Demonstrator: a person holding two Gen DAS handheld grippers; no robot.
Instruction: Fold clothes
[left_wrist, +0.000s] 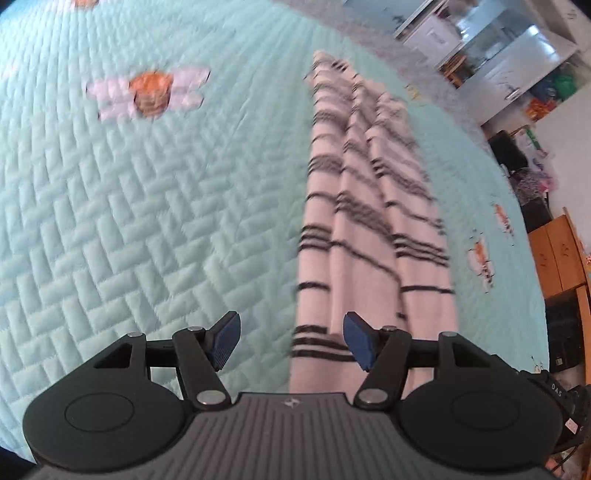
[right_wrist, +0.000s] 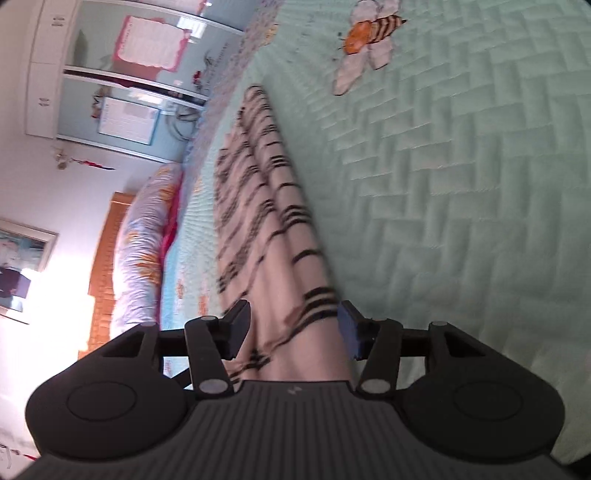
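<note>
Striped pink-white cloth (left_wrist: 373, 221) with dark bands, bunched lengthwise into a long narrow strip, stretched out over a mint quilted bedspread (left_wrist: 147, 221). Left wrist view first: left tool (left_wrist: 291, 341) spread, blue pads (left_wrist: 225, 341) clearly apart, near end of the cloth sitting in the gap but closer to the right-hand pad, neither pad pressing on it. Running away from the tool toward the far edge of the bed, folds and ridges along its length. Bee patch (left_wrist: 149, 92) stitched into the bedspread off to the upper left, well apart from the cloth. Bit blurry overall. White cabinets (left_wrist: 498, 55) and a wooden cupboard (left_wrist: 554, 254) past the bed on the right.

Right wrist view next: right tool (right_wrist: 293, 328) also spread, same striped cloth (right_wrist: 266, 221) lying between the fingers and filling most of the gap, no pinch visible on either side. Cloth again trailing off from the tool toward the far bed edge, over the same bedspread (right_wrist: 461, 221). Another bee patch (right_wrist: 369, 33) up top, clear of the cloth. Flowery pillow (right_wrist: 144, 236) against a wooden headboard (right_wrist: 107, 251) on the left, wardrobe doors (right_wrist: 122, 74) behind.
</note>
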